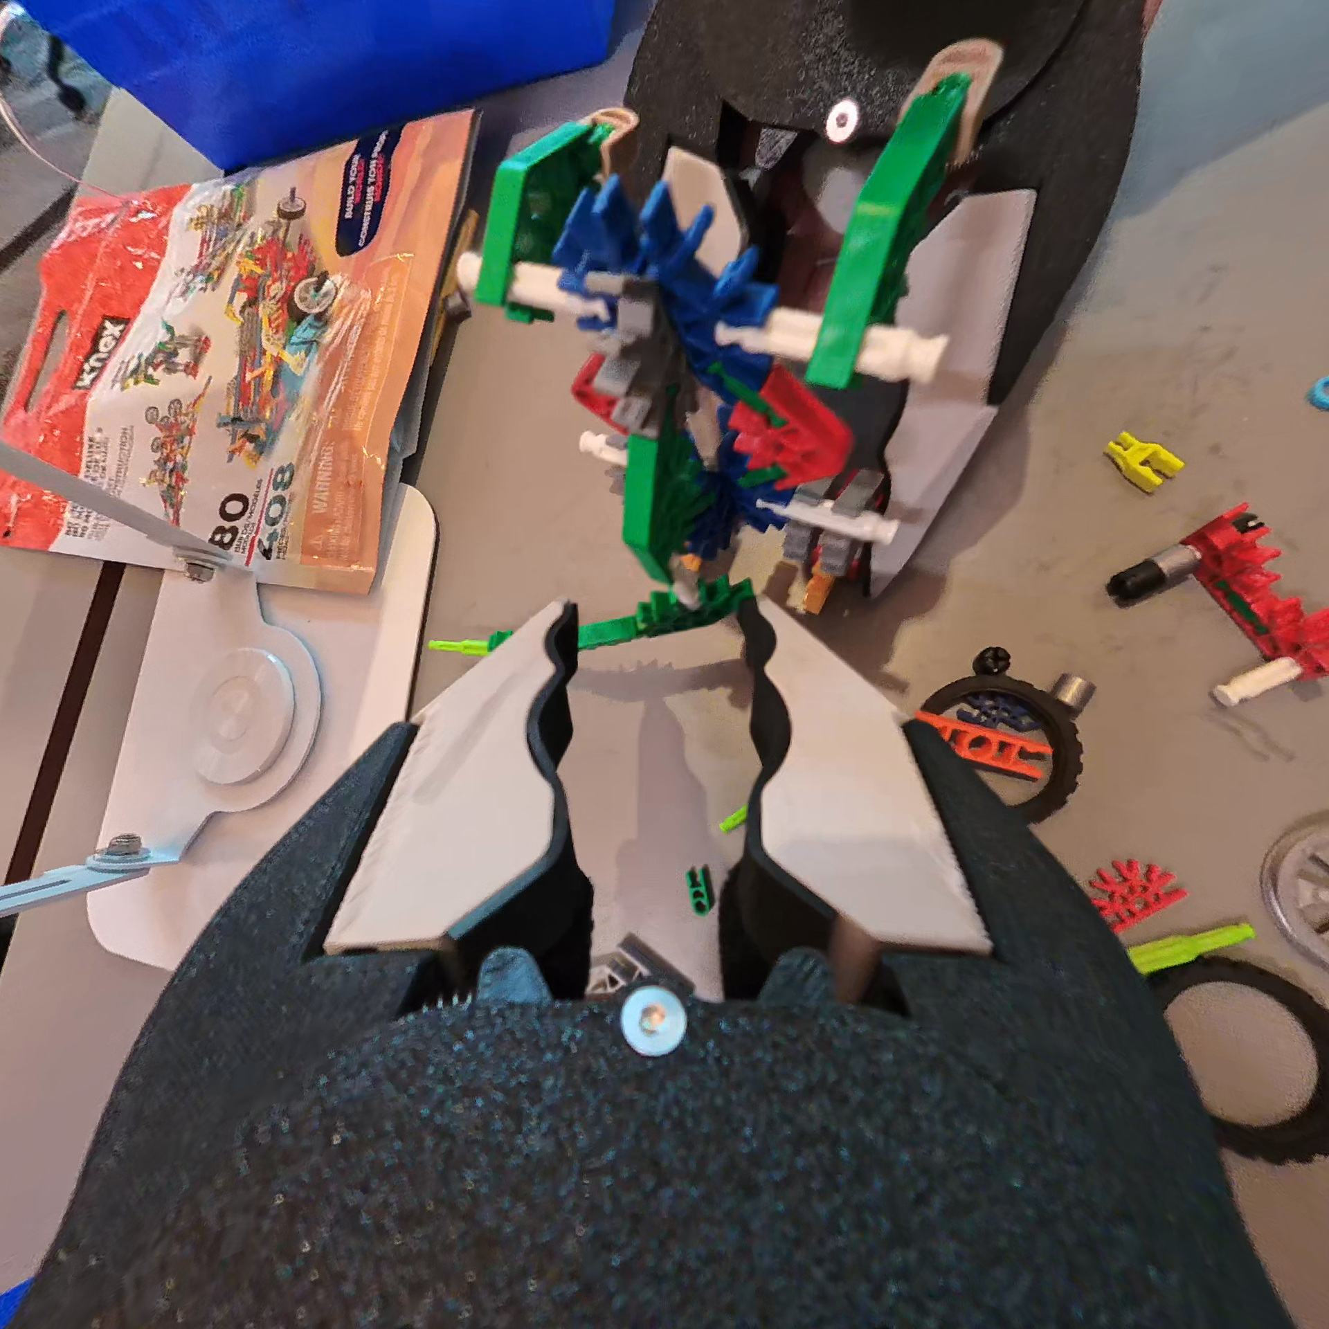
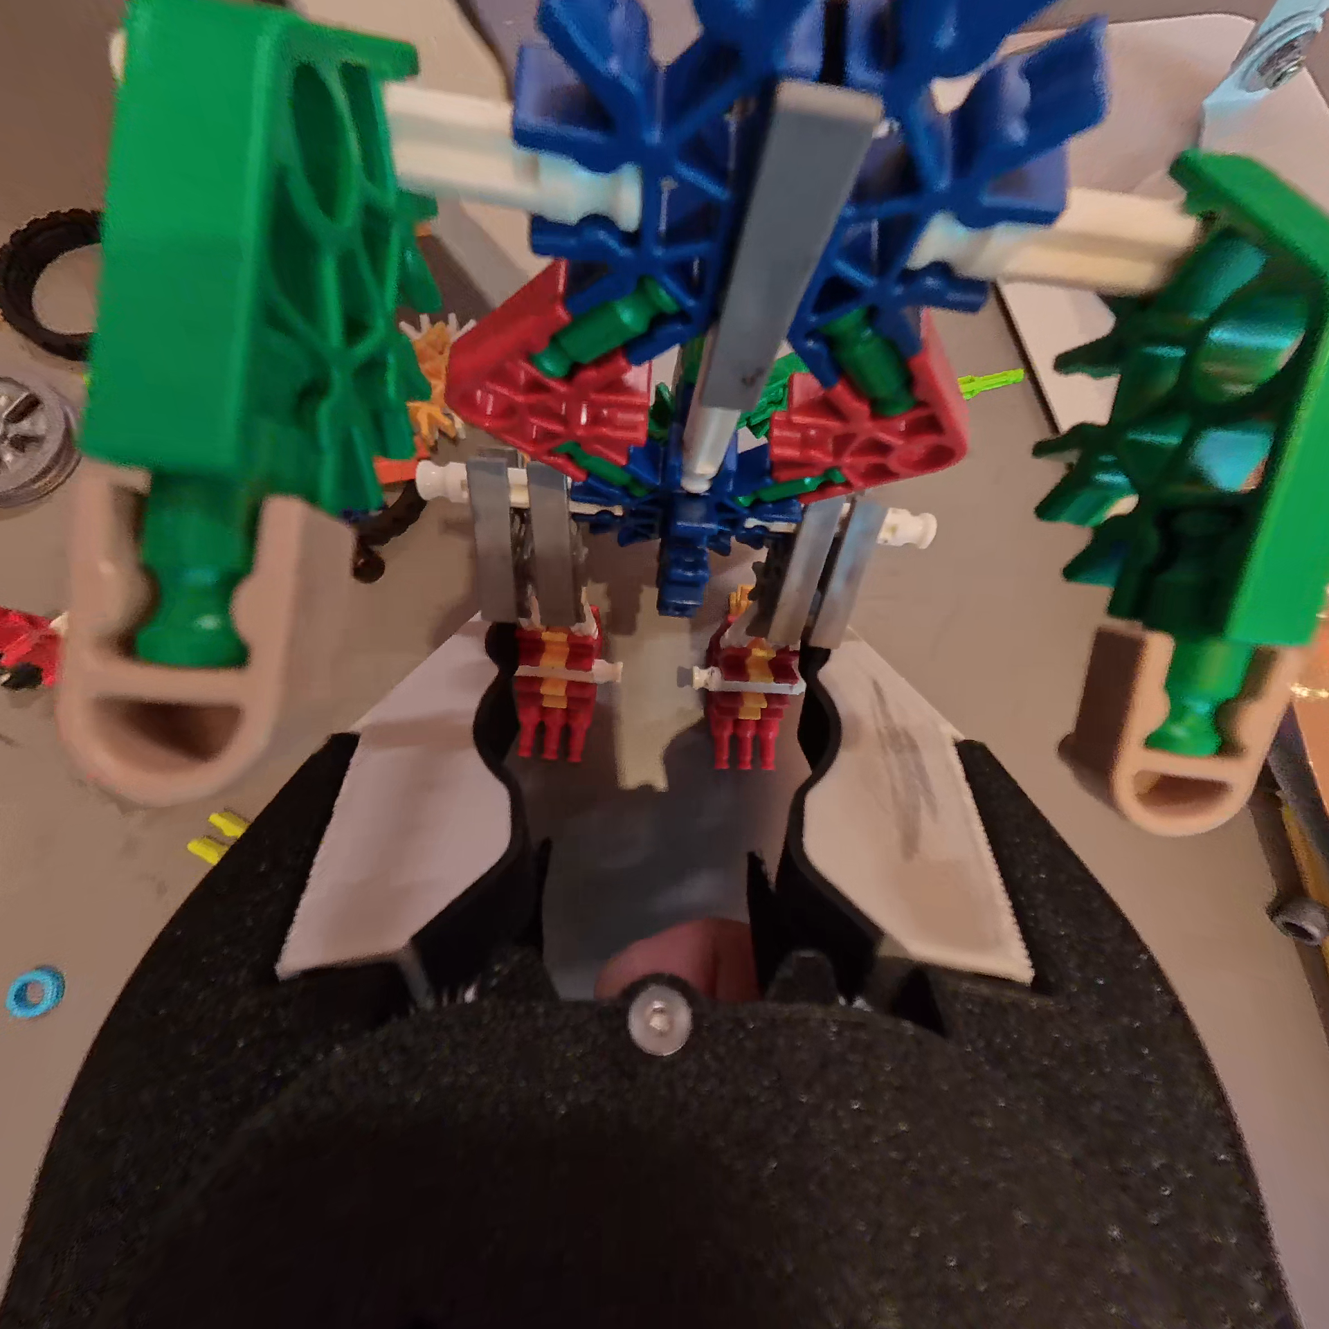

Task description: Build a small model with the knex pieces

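My right gripper [image 2: 654,690] is shut on a plastic construction-toy model [image 2: 690,237] made of blue, red and grey connectors, white rods and two green side panels [image 2: 237,252]. Its fingertips press the red and yellow connector stacks [image 2: 557,683] at the model's near end. In the left wrist view the model [image 1: 690,316] hangs above the grey table, held from the far side by the right gripper's black body [image 1: 1064,144]. My left gripper [image 1: 658,618] is open. Its fingertips stand on either side of a green connector [image 1: 690,600] at the model's lowest end.
A toy bag with a booklet [image 1: 237,345] and a blue box [image 1: 323,57] lie far left. A white mount plate [image 1: 237,719] sits left of my left gripper. Loose parts lie to the right: black tyres [image 1: 1007,741], a red assembly [image 1: 1251,582], a yellow connector [image 1: 1143,460] and a red snowflake piece [image 1: 1136,892]. Across from one pair of fingers to the other is roughly 6 cm. My right gripper's tips are some 11 cm from the red snowflake piece [image 1: 1136,892].
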Motion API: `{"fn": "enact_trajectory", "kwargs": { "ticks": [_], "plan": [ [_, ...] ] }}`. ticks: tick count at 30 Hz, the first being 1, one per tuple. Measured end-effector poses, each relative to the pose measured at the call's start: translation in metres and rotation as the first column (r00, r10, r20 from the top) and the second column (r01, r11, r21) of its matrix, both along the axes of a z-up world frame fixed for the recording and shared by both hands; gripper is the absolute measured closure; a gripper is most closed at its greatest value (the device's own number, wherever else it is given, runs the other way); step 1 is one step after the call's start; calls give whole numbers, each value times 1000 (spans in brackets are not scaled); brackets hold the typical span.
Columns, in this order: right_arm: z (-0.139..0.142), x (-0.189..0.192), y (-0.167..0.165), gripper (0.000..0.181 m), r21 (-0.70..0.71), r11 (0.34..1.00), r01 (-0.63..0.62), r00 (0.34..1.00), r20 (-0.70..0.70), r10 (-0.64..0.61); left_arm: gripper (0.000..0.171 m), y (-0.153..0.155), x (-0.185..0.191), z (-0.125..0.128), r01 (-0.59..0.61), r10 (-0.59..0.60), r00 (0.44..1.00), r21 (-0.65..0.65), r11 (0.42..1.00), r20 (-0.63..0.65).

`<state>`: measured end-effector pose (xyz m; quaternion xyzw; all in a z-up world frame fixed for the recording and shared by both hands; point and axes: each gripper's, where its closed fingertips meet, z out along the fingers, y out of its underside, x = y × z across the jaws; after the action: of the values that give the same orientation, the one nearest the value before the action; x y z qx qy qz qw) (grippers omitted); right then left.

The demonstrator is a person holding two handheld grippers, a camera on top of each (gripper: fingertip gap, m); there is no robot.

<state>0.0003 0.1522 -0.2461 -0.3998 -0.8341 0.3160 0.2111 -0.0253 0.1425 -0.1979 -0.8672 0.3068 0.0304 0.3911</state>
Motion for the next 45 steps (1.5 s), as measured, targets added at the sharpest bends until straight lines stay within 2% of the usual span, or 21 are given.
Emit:
{"fn": "enact_trajectory", "kwargs": {
  "ticks": [5, 7, 12, 18, 35, 38, 41, 44, 45],
  "plan": [
    [0, 9, -4, 103, 3, 998, -67, 998, 3, 67, 130, -2, 12, 6, 98, -102, 991, 44, 994, 92],
    [0, 10, -4, 103, 9, 997, -73, 997, 6, 73, 128, -4, 15, 2, 115, -117, 990, 38, 993, 81],
    [0, 11, -5, 102, 6, 997, -76, 997, 7, 76, 148, -7, 20, -5, 135, -135, 987, 13, 991, 90],
    [0, 11, -5, 102, 4, 998, -70, 998, 9, 70, 151, -7, 21, -6, 113, -112, 988, -9, 994, 106],
    [0, 3, 5, 103, -2, 1000, 19, 1000, 12, -19, 151, 3, 10, -7, -53, 58, 989, -40, 998, 138],
    [0, 1, 11, 103, 2, 999, 53, 998, 18, -53, 171, 6, -2, -8, -123, 126, 986, -34, 992, 111],
    [0, 0, 12, 102, -4, 998, 56, 998, 12, -56, 161, 7, 1, -7, -123, 131, 969, -49, 991, 207],
    [0, 2, 13, 102, -2, 999, 46, 999, 14, -46, 156, 8, -11, -7, -122, 123, 983, -22, 992, 135],
    [0, 2, 13, 102, -2, 999, 41, 999, 13, -41, 154, 8, -10, -5, -102, 102, 984, -6, 995, 145]
  ]
}}
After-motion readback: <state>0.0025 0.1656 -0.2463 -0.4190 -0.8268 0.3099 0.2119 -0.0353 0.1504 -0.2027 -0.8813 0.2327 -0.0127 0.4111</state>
